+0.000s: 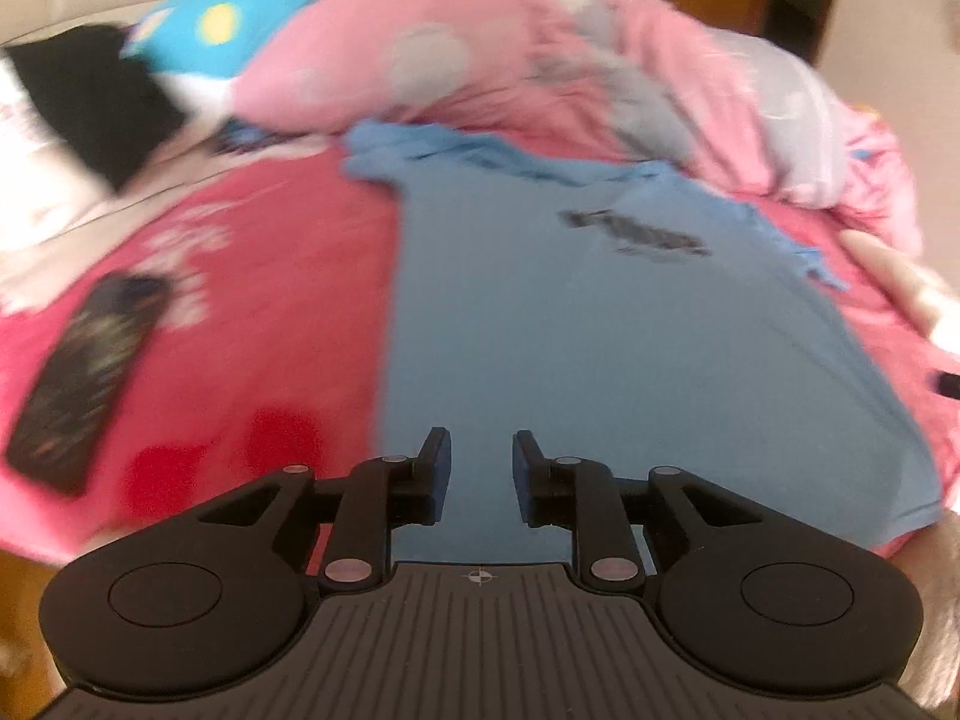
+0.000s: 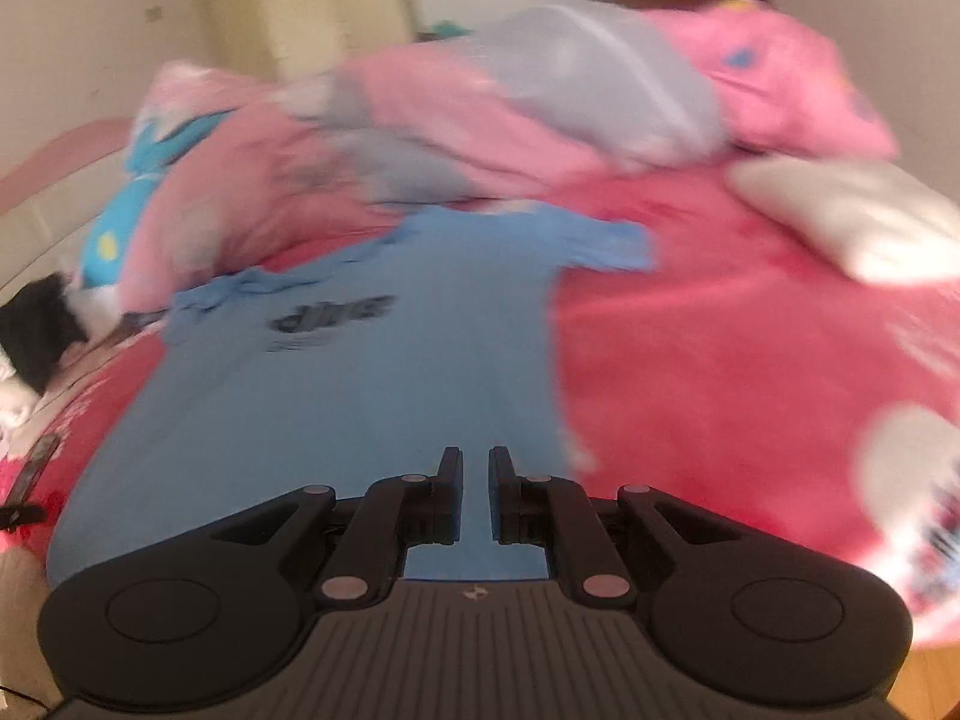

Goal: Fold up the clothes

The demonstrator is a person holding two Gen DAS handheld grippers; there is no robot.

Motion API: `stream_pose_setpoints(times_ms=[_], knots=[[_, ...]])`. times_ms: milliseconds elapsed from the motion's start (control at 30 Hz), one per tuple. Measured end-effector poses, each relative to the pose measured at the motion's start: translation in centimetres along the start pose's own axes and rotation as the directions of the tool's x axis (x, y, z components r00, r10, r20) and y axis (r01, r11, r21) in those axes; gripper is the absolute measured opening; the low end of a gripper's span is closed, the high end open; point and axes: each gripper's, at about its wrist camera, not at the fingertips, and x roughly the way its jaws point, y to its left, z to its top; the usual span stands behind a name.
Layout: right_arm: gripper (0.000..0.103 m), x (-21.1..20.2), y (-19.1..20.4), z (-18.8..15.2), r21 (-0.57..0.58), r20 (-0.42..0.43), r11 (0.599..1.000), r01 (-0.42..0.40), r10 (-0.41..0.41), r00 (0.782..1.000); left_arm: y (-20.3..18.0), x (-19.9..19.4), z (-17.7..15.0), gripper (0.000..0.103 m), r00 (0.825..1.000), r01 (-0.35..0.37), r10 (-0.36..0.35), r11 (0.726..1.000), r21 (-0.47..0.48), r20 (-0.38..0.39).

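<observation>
Nearest to me, my left gripper (image 1: 480, 462) hangs with its jaws apart and nothing between them, poised over the lower hem end of the blue T-shirt (image 1: 570, 312). My right gripper (image 2: 475, 483) is also parted, though by a narrower gap, and it too holds nothing; it sits above the same hem end of the shirt.

The T-shirt lies spread flat on the bed (image 2: 720, 330), on a deep pink sheet, with its hem toward me and its collar away. A dark printed logo (image 2: 330, 315) crosses the chest. One short sleeve (image 2: 612, 246) sticks out to the right; the other is bunched up at the left shoulder.

On the sheet well left of the shirt lies a dark phone (image 1: 84, 378).

Beyond the collar a rumpled pink and grey duvet (image 1: 540, 72) is heaped, with a white pillow (image 2: 852, 222) at the right and a black garment (image 1: 96, 102) far left. Both views are blurred.
</observation>
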Motion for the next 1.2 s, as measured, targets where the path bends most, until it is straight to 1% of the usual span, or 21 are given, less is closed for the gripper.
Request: stream_pose_setpoints(times_ms=[33, 133, 200, 267, 300, 333, 367, 433, 467, 567, 667, 700, 767, 800, 867, 900, 933, 1033, 1100, 1167, 1200], knots=[[0.010, 0.9, 0.4, 0.5, 0.000, 0.001, 1.000, -0.012, 0.012, 1.000, -0.7, 0.7, 0.2, 0.022, 1.000, 0.013, -0.013, 1.000, 0.015, 0.011], [0.010, 3.8, 1.5, 1.9, 0.002, 0.006, 0.999, -0.048, 0.048, 0.999, -1.4, 2.4, 0.7, 0.022, 1.000, 0.007, -0.007, 1.000, 0.028, 0.001], [0.010, 5.7, 2.3, 2.8, 0.003, 0.008, 0.997, -0.072, 0.072, 0.997, -0.4, 2.5, 1.0, 0.022, 1.000, -0.001, 0.001, 1.000, 0.002, 0.012], [0.011, 7.5, 2.6, 3.8, 0.015, 0.009, 0.996, -0.088, 0.088, 0.996, 1.5, 2.6, 1.3, 0.025, 1.000, -0.024, 0.024, 0.998, -0.054, 0.014], [0.021, 8.1, 1.5, 4.4, 0.046, 0.002, 0.996, -0.081, 0.081, 0.997, 2.7, 2.7, 1.5, 0.028, 0.999, -0.036, 0.037, 0.995, -0.091, 0.009], [0.038, 8.7, 0.4, 4.9, 0.082, -0.003, 0.994, -0.075, 0.076, 0.997, 3.8, 2.9, 1.6, 0.031, 0.999, -0.041, 0.042, 0.990, -0.133, 0.003], [0.045, 9.4, -0.8, 5.3, 0.126, -0.010, 0.989, -0.074, 0.076, 0.997, 4.8, 3.3, 1.7, 0.031, 0.999, -0.044, 0.044, 0.983, -0.177, -0.008], [0.047, 10.8, -3.2, 5.7, 0.220, -0.028, 0.973, -0.073, 0.081, 0.996, 6.6, 4.0, 1.7, 0.031, 0.999, -0.050, 0.043, 0.968, -0.247, -0.033], [0.047, 11.6, -4.3, 5.8, 0.262, -0.037, 0.962, -0.071, 0.083, 0.996, 7.0, 4.2, 1.5, 0.031, 0.998, -0.053, 0.045, 0.963, -0.264, -0.039], [0.047, 13.7, -6.5, 5.6, 0.343, -0.068, 0.937, -0.069, 0.098, 0.993, 7.1, 5.2, 1.1, 0.031, 0.997, -0.068, 0.057, 0.962, -0.263, -0.048], [0.045, 15.1, -7.0, 5.1, 0.364, -0.096, 0.927, -0.089, 0.132, 0.987, 6.1, 5.4, 0.6, 0.031, 0.994, -0.107, 0.105, 0.976, -0.191, -0.022], [0.039, 15.1, -6.8, 5.0, 0.347, -0.093, 0.933, -0.094, 0.134, 0.987, 5.9, 5.5, 0.5, 0.032, 0.993, -0.119, 0.118, 0.978, -0.174, -0.014], [0.010, 15.2, -6.3, 4.9, 0.322, -0.099, 0.943, -0.088, 0.126, 0.987, 5.5, 5.5, 0.1, 0.032, 0.990, -0.136, 0.138, 0.980, -0.148, -0.002], [0.002, 15.3, -6.1, 4.9, 0.312, -0.107, 0.947, -0.081, 0.120, 0.987, 5.4, 5.5, 0.1, 0.032, 0.990, -0.142, 0.143, 0.980, -0.139, 0.001], [0.002, 15.0, -5.9, 4.9, 0.286, -0.089, 0.958, -0.035, 0.063, 0.994, 5.3, 5.6, 0.0, 0.032, 0.989, -0.149, 0.150, 0.981, -0.128, 0.003], [0.001, 14.8, -6.3, 5.0, 0.289, -0.073, 0.957, -0.012, 0.034, 0.997, 5.3, 5.6, 0.0, 0.032, 0.989, -0.148, 0.150, 0.980, -0.131, 0.003], [0.001, 14.8, -7.1, 5.1, 0.316, -0.062, 0.949, -0.009, 0.030, 0.998, 5.4, 5.5, 0.0, 0.032, 0.989, -0.147, 0.148, 0.980, -0.136, 0.003], [0.001, 15.0, -8.5, 5.0, 0.384, -0.059, 0.922, -0.040, 0.067, 0.996, 5.5, 5.6, 0.0, 0.032, 0.989, -0.143, 0.145, 0.979, -0.144, 0.002], [0.002, 14.6, -8.1, 5.1, 0.359, -0.047, 0.931, -0.060, 0.082, 0.996, 5.4, 5.6, 0.0, 0.032, 0.989, -0.144, 0.146, 0.979, -0.142, 0.003], [0.004, 13.7, -8.1, 5.2, 0.367, -0.041, 0.925, -0.094, 0.117, 0.992, 5.4, 5.7, 0.0, 0.032, 0.989, -0.146, 0.148, 0.979, -0.140, 0.004], [0.008, 13.1, -8.2, 5.2, 0.371, -0.042, 0.923, -0.101, 0.126, 0.991, 5.4, 5.7, 0.0, 0.032, 0.989, -0.146, 0.148, 0.979, -0.141, 0.004]])
